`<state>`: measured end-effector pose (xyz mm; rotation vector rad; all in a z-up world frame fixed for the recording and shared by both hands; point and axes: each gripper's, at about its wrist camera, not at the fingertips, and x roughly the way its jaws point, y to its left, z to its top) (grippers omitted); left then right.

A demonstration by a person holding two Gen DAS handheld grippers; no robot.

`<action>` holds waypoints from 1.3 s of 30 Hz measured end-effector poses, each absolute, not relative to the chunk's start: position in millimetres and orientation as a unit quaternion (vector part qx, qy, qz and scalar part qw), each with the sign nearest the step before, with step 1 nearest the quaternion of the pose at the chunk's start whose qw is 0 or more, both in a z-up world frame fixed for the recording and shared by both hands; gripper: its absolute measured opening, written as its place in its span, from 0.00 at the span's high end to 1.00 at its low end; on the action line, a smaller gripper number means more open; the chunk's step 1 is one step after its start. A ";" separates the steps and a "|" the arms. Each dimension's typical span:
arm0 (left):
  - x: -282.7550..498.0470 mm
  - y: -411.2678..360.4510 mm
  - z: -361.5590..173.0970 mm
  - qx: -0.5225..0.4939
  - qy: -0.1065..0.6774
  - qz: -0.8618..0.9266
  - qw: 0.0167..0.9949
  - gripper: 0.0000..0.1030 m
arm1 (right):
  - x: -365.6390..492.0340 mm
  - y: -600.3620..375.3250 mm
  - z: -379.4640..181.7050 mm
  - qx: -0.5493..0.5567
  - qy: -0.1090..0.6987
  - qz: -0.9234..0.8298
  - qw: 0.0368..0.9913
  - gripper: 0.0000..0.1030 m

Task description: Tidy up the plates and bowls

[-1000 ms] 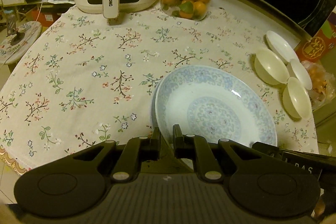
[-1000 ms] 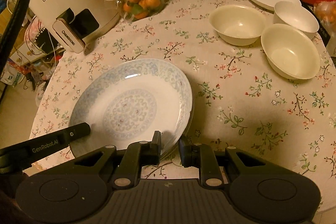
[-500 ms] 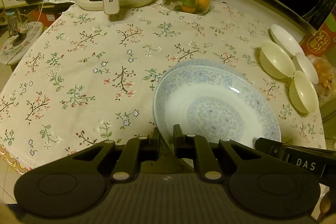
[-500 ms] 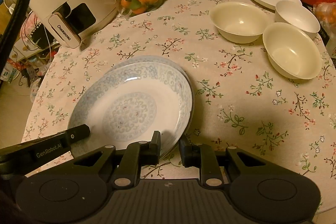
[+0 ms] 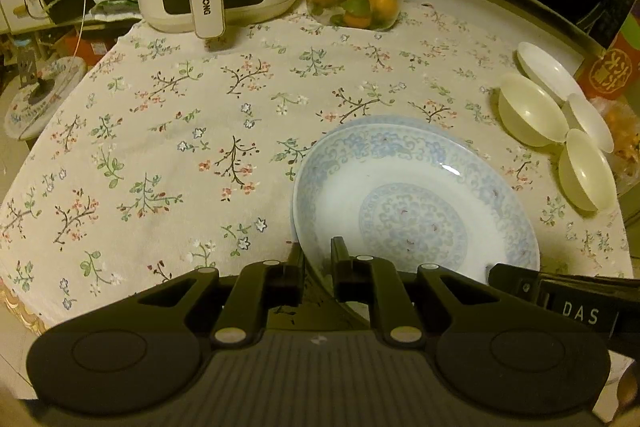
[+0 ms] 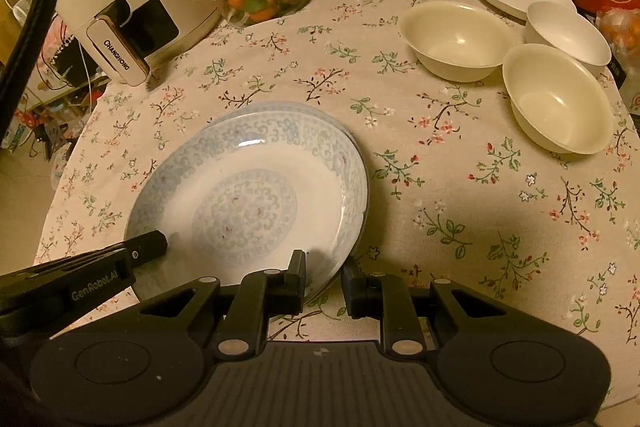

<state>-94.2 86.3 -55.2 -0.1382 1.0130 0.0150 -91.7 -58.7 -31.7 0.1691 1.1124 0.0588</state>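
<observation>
Both tongs point(image 5: 317, 259) point(image 6: 323, 275), clamped on plate point(image 6: 256, 187) rim

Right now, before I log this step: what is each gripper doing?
Left gripper: shut on the blue-patterned white ceramic plate.
Right gripper: shut on the same plate's rim.

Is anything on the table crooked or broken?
Nothing looks broken or spilled. The only odd thing: the blue patterned plate held by both grippers doesn't sit squarely on the matching plate beneath it, whose rim peeks out at the far edge. The cream bowls stand upright.
</observation>
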 end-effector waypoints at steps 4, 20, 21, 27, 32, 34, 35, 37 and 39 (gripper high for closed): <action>-94.4 83.2 -55.6 -0.052 0.479 0.005 0.876 0.89 | -91.1 -57.7 -31.8 0.078 0.527 0.023 0.846 0.82; -98.1 72.5 -57.3 -0.008 0.464 0.019 0.886 0.87 | -88.3 -52.2 -34.6 0.050 0.527 0.011 0.848 0.81; -98.2 71.8 -57.3 -0.005 0.463 0.021 0.886 0.87 | -88.4 -51.1 -34.6 0.048 0.527 0.010 0.849 0.81; -99.0 66.1 -58.8 0.015 0.459 0.032 0.888 0.87 | -89.0 -48.9 -35.4 0.042 0.526 0.006 0.849 0.81; -99.7 64.0 -61.0 0.023 0.459 0.042 0.887 0.87 | -88.7 -46.4 -37.7 0.034 0.528 0.001 0.849 0.80; -99.8 63.3 -61.5 0.025 0.459 0.045 0.887 0.87 | -88.3 -46.3 -37.9 0.034 0.528 -0.001 0.849 0.80; -99.7 63.0 -62.0 0.027 0.459 0.046 0.887 0.87 | -88.3 -46.2 -37.9 0.034 0.528 -0.001 0.849 0.80; -99.4 62.3 -63.8 0.029 0.462 0.050 0.885 0.87 | -88.4 -46.0 -38.3 0.034 0.528 -0.002 0.849 0.80; -99.1 62.5 -65.9 0.028 0.465 0.052 0.883 0.87 | -88.9 -44.7 -38.4 0.031 0.527 -0.004 0.850 0.80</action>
